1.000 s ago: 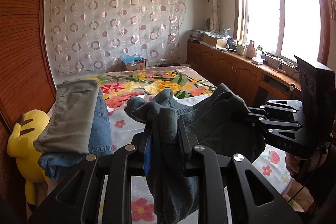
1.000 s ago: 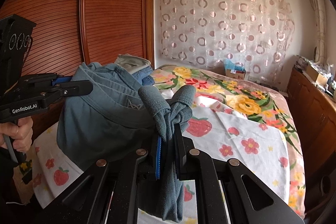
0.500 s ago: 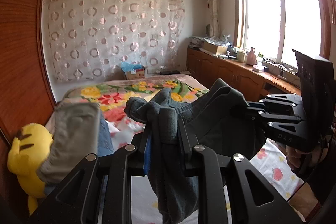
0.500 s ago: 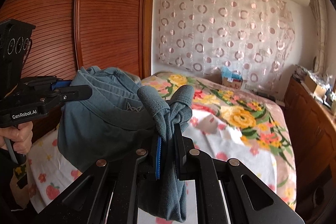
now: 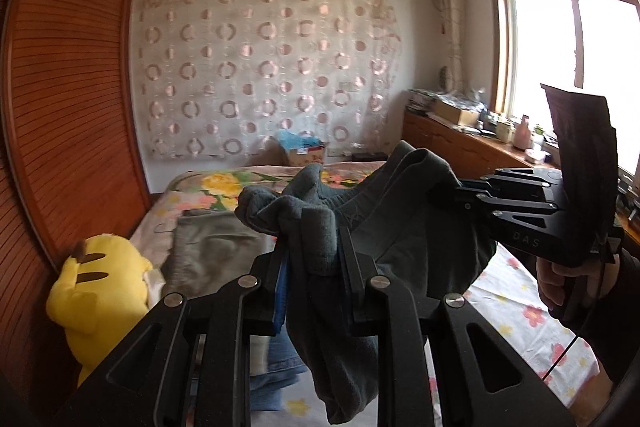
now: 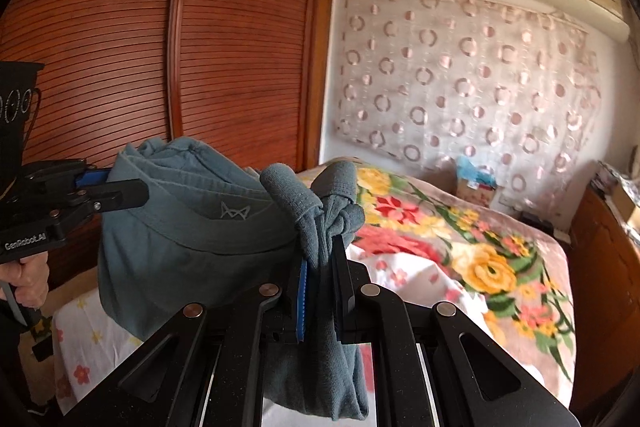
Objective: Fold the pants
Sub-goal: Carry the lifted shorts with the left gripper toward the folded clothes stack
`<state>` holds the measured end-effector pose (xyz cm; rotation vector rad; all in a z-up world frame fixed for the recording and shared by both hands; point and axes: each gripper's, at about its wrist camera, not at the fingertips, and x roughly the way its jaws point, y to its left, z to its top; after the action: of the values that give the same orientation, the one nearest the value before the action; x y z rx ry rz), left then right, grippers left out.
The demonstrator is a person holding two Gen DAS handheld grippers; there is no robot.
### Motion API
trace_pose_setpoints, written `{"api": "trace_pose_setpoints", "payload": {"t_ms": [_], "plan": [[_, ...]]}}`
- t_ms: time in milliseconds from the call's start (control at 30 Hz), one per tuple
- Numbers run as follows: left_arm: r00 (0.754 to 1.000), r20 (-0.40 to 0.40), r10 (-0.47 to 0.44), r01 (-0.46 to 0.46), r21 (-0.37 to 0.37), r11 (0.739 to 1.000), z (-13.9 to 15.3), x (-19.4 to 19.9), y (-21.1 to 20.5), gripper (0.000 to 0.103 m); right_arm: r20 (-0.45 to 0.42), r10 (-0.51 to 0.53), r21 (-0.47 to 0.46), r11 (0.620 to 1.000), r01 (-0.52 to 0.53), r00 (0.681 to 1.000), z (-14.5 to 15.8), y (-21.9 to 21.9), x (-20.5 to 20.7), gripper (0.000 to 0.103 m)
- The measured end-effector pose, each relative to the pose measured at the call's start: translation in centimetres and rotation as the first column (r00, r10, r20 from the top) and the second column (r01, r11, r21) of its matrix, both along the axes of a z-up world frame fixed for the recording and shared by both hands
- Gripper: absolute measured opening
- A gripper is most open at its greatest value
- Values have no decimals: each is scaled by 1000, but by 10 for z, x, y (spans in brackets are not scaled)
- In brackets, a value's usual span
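Observation:
I hold a pair of dark teal-grey pants in the air above the bed, stretched between both grippers. My left gripper is shut on one bunched end of the waistband. My right gripper is shut on the other end. The pants also show in the right wrist view, with a small white logo on the waistband. Each gripper appears in the other's view, the right one at the right and the left one at the left. The legs hang below, mostly hidden.
A bed with a floral blanket and a white flowered sheet lies below. Folded grey and blue clothes and a yellow plush toy sit at its left side. A wooden wardrobe stands left, a cabinet under the window right.
Both grippers have risen with the pants held between them; the bed and the folded pile have dropped lower in both views.

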<state>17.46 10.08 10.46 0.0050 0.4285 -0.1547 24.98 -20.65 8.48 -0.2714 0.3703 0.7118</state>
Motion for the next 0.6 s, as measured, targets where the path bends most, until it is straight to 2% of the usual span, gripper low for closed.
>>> {"api": "trace_pose_setpoints", "payload": {"t_ms": [433,600], "plan": [[990,0,143,-142,-36,989,-19,13,45,22,65,127,-80,989,-121,990,-5,33,70,10],[985,-30,167,-169,-40,985,-34,19,57,22,32,212,-135,969,-206,977,-16,51,98,10]]}}
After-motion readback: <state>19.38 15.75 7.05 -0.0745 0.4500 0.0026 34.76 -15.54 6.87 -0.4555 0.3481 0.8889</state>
